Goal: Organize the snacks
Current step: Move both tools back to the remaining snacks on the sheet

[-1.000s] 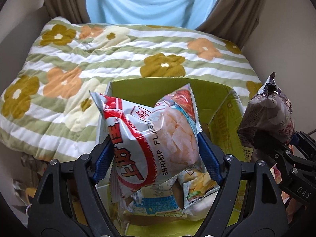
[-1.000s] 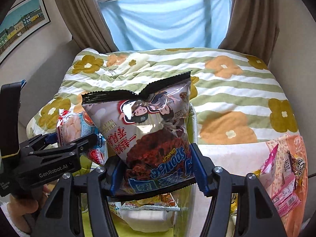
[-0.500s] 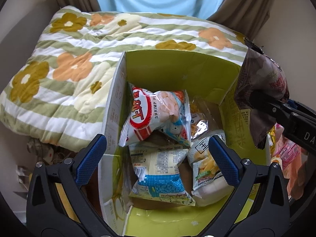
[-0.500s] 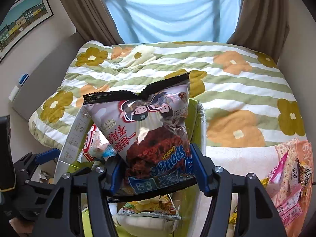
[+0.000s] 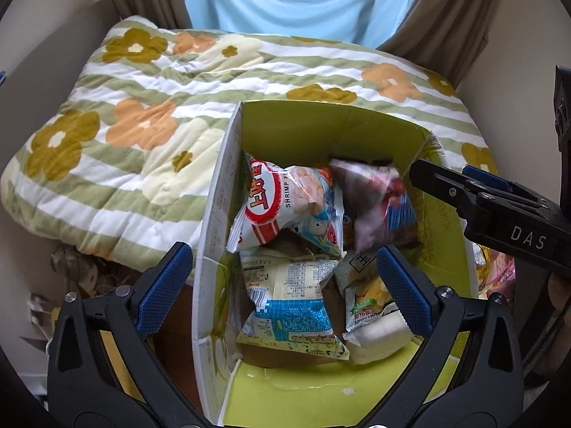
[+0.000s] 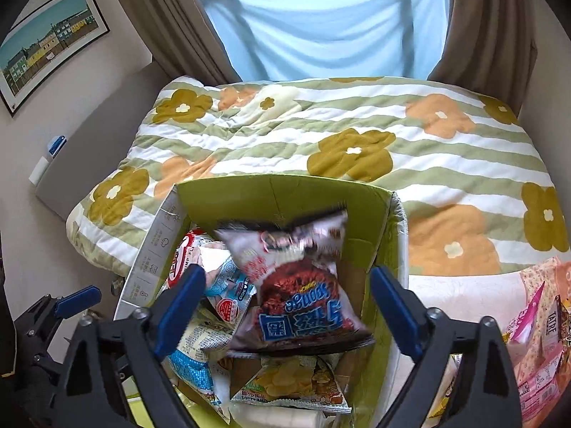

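Observation:
A green cardboard box (image 5: 321,128) (image 6: 285,192) stands on the bed and holds several snack bags. The red-and-white shrimp flakes bag (image 5: 285,207) (image 6: 185,260) lies at its back left. The brown sponge crunch bag (image 6: 299,285) (image 5: 374,203) is blurred, loose in the box between my right fingers, touching neither. My left gripper (image 5: 285,292) is open and empty above the box. My right gripper (image 6: 285,306) is open too; it also shows at the right of the left wrist view (image 5: 499,214).
A flowered striped quilt (image 5: 142,114) (image 6: 357,135) covers the bed behind the box. More snack packets (image 6: 535,339) lie on a pink cloth at the right. Curtains and a blue sheet hang at the back. A framed picture (image 6: 46,46) hangs on the left wall.
My left gripper opened and dropped the shrimp flakes bag into the box. My right gripper then opened and the sponge crunch bag fell into the box.

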{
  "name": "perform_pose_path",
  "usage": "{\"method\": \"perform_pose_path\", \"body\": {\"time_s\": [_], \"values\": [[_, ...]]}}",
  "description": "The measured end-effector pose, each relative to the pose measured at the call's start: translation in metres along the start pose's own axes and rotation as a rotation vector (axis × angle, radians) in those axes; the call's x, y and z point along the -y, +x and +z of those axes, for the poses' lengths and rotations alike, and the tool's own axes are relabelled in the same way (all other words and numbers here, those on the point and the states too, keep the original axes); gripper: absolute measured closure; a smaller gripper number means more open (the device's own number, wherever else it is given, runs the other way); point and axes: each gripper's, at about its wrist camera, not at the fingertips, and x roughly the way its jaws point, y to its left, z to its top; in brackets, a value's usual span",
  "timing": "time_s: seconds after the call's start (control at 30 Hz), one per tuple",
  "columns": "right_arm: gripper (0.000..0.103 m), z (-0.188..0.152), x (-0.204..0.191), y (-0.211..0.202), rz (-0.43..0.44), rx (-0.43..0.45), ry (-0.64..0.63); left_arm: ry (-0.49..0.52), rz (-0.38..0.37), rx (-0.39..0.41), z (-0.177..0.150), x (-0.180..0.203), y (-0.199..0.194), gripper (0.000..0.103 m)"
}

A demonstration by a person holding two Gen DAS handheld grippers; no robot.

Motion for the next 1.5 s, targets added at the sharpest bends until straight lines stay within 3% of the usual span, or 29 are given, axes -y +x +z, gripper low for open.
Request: {"method": "perform_pose_path", "body": {"time_s": [0.17, 0.43, 0.7, 0.9, 1.2, 1.5], "values": [[0.006, -0.011, 0.002, -0.015, -0.012, 0.007, -0.004, 0.023, 0.014, 0.016, -0.008, 0.004, -0.011, 0.001], [0.006, -0.026, -0.001, -0.046, -0.015, 0.040, 0.012, 0.058, -0.027, 0.058, -0.013, 0.008, -0.034, 0.001], [0.006, -0.043, -0.006, -0.090, -0.023, 0.091, 0.068, 0.124, -0.132, 0.080, -0.020, 0.023, -0.051, 0.001], [0.006, -0.062, 0.009, -0.131, -0.080, 0.146, 0.100, 0.172, -0.201, 0.111, -0.028, 0.051, -0.066, 0.001], [0.006, -0.103, 0.075, -0.194, -0.179, 0.230, 0.205, 0.207, -0.244, 0.139, -0.047, 0.113, -0.085, 0.001], [0.002, -0.167, 0.157, -0.239, -0.292, 0.215, 0.243, 0.246, -0.297, 0.059, -0.089, 0.218, -0.078, 0.001]]}}
